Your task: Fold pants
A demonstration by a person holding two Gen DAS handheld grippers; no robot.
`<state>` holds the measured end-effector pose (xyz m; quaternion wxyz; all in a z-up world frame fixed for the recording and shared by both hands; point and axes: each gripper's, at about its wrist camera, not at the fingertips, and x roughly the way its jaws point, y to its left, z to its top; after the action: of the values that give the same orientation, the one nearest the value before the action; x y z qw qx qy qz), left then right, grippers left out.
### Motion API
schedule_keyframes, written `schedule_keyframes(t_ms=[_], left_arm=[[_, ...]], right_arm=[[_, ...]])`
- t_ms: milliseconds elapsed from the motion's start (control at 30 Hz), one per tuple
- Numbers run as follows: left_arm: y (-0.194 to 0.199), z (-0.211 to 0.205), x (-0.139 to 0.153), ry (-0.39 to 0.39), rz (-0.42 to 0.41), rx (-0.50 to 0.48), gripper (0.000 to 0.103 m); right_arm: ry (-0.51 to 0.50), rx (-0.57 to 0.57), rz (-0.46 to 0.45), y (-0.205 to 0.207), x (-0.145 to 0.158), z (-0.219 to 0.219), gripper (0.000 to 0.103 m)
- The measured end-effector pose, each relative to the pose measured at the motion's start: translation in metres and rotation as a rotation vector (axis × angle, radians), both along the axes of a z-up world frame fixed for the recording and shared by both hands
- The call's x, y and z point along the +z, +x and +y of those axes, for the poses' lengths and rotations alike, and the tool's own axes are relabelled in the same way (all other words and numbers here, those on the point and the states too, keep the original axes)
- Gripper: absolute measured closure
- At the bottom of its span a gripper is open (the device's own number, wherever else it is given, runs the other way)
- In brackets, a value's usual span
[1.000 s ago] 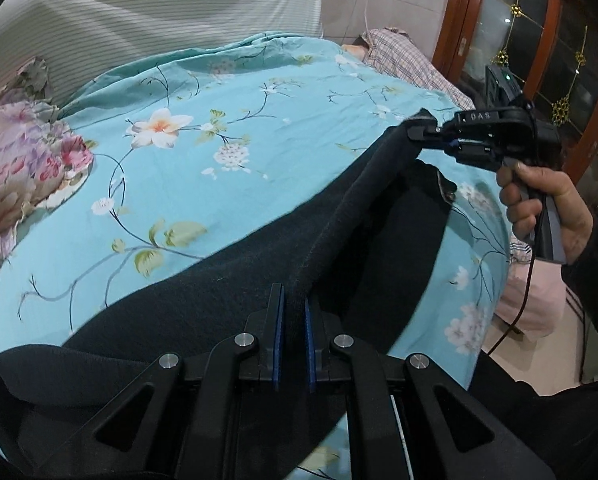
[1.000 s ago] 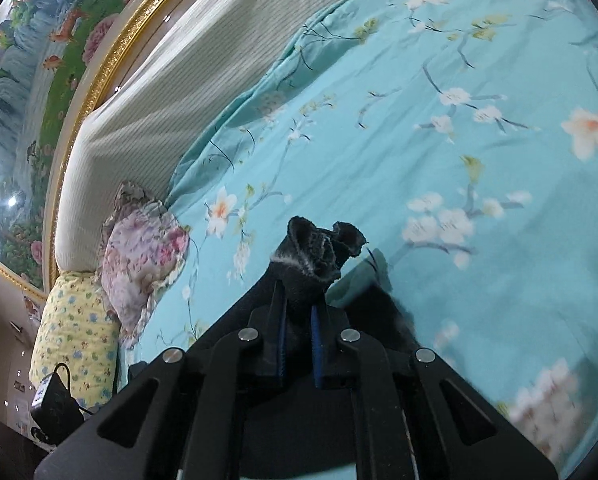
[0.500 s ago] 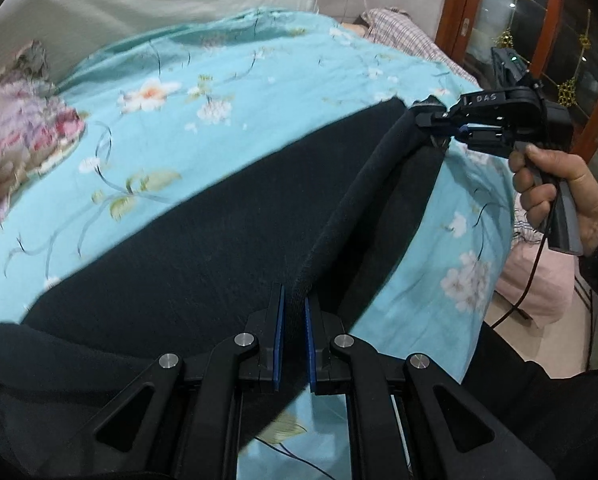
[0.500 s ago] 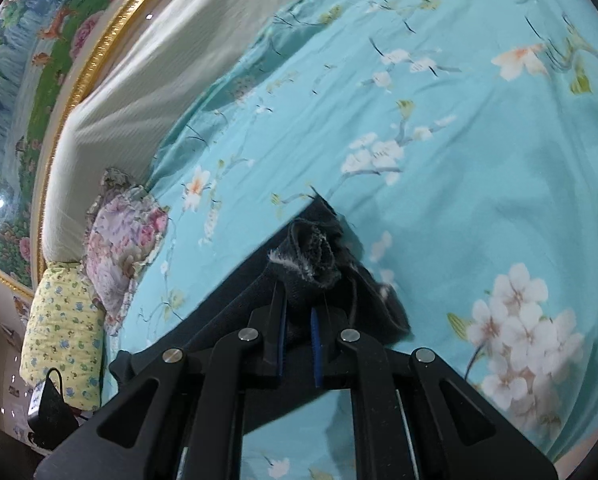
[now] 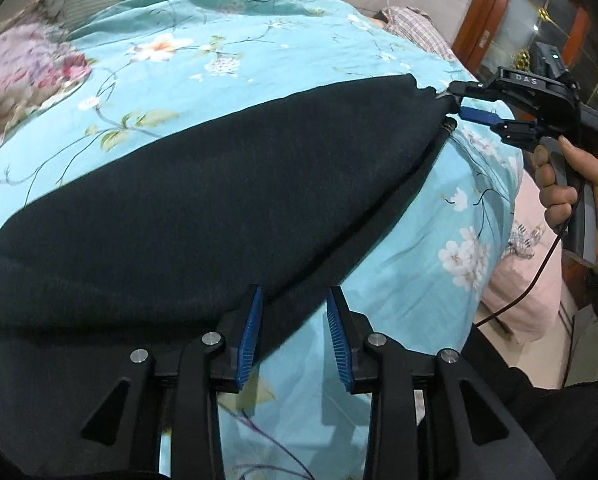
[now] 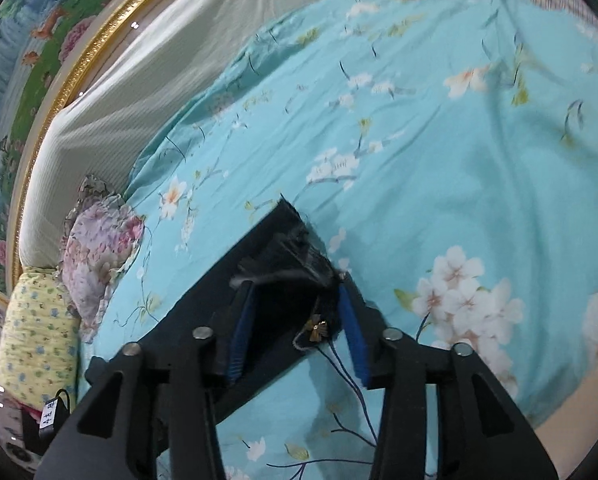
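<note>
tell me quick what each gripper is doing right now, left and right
left gripper: open, just released the black pants
right gripper: open, jaws just parted, pants edge between them

A turquoise floral bedspread (image 5: 259,60) covers the bed; a pink rose-print pillow (image 6: 99,248) and yellow flowered cushion (image 6: 35,336) lie far left.
</note>
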<state>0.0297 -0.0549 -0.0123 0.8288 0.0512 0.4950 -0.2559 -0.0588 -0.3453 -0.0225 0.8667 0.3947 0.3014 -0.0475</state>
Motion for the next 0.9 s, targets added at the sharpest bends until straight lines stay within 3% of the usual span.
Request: schedule_keyframes(t_ms=[167, 267, 900], left_arm=[[-0.003, 0.028, 0.005, -0.043, 0.006, 0.107, 0.058], [-0.001, 0.051, 0.009, -0.077, 0.010, 0.185, 0.057], [-0.006, 0.211, 0.042, -0.151, -0.048, 0.541, 0.052]], right_arm=[[-0.094, -0.034, -0.052, -0.007, 0.023, 0.014, 0.057], [-0.131, 0.009, -0.090, -0.005, 0.036, 0.029, 0.056], [-0.092, 0.594, -0.053, 0.067, 0.031, 0.187, 0.054]])
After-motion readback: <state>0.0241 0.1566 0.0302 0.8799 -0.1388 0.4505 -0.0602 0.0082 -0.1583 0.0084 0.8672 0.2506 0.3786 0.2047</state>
